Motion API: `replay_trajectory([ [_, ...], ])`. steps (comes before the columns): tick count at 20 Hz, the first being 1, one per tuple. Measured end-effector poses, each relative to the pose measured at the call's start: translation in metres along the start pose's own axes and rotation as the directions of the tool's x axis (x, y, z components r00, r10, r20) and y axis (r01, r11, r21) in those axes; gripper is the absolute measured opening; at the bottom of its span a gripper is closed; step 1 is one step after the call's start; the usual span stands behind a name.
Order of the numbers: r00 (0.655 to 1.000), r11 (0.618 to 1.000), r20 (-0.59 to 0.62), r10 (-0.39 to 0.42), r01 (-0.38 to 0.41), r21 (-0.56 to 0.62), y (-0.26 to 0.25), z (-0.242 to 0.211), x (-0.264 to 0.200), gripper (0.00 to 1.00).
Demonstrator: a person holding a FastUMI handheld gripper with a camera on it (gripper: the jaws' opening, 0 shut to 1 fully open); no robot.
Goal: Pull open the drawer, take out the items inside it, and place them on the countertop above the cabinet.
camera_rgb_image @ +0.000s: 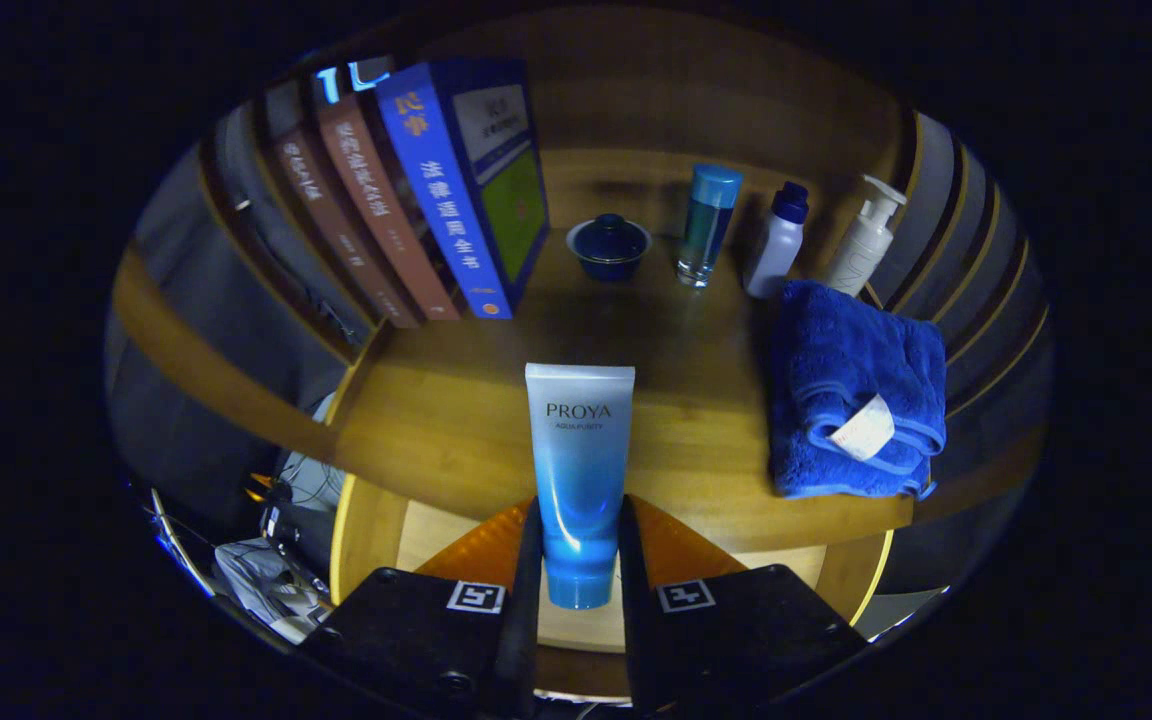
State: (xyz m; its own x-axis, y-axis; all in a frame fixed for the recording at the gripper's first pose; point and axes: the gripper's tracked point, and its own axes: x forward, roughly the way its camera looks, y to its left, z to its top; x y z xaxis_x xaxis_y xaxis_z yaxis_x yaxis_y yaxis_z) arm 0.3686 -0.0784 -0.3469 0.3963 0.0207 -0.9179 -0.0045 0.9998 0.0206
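A: What containers stand ahead of the fingers?

B: Well beyond them, at the back of the wooden countertop [456,420], there is a small dark blue lidded ceramic bowl [608,247]. Its lid is on, so I cannot tell what it holds. Right of it stands a clear tall bottle with a light blue cap [707,225] that looks to hold a bluish-green liquid. Next comes a pale plastic bottle with a dark blue cap [777,243], then a white pump bottle [863,240]; their contents are not visible.

A: And the drawer?

B: A pale wooden open drawer [576,625] shows directly under the fingers, below the countertop's front edge. The little of its bottom I can see is bare.

A: What is the gripper [581,560] doing?

B: Its two black fingers [526,570] are closed to a narrow gap and both press on the lower, capped end of a white-to-blue gradient plastic tube [580,470]. The tube stands upright between them, cap down, its flat sealed end up, rising over the front edge of the countertop.

A: Anything else nearby?

B: A folded blue terry towel with a white tag [856,390] lies on the countertop ahead and to the right of the fingers. Ahead and to the left, a row of upright books with brown and blue spines [406,200] leans together.
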Motion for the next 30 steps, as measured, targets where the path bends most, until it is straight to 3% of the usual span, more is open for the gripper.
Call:
replay_trajectory([
  [10,0.992,0.997,-0.101,-0.071,0.075,0.037,-0.021,0.008,0.05,0.41],
  [15,0.992,0.995,-0.088,-0.088,0.091,0.032,-0.025,0.013,0.049,0.49],
  [17,0.995,0.996,-0.06,-0.083,0.085,0.038,-0.024,0.019,0.047,0.53],
  [24,0.99,0.996,0.12,-0.068,0.062,0.059,-0.021,0.042,0.015,1.0],
  [27,0.97,0.996,0.235,-0.064,0.049,0.07,-0.019,0.047,-0.005,1.0],
  [30,0.927,0.997,0.368,-0.075,0.058,0.059,-0.014,0.044,-0.033,1.0],
])
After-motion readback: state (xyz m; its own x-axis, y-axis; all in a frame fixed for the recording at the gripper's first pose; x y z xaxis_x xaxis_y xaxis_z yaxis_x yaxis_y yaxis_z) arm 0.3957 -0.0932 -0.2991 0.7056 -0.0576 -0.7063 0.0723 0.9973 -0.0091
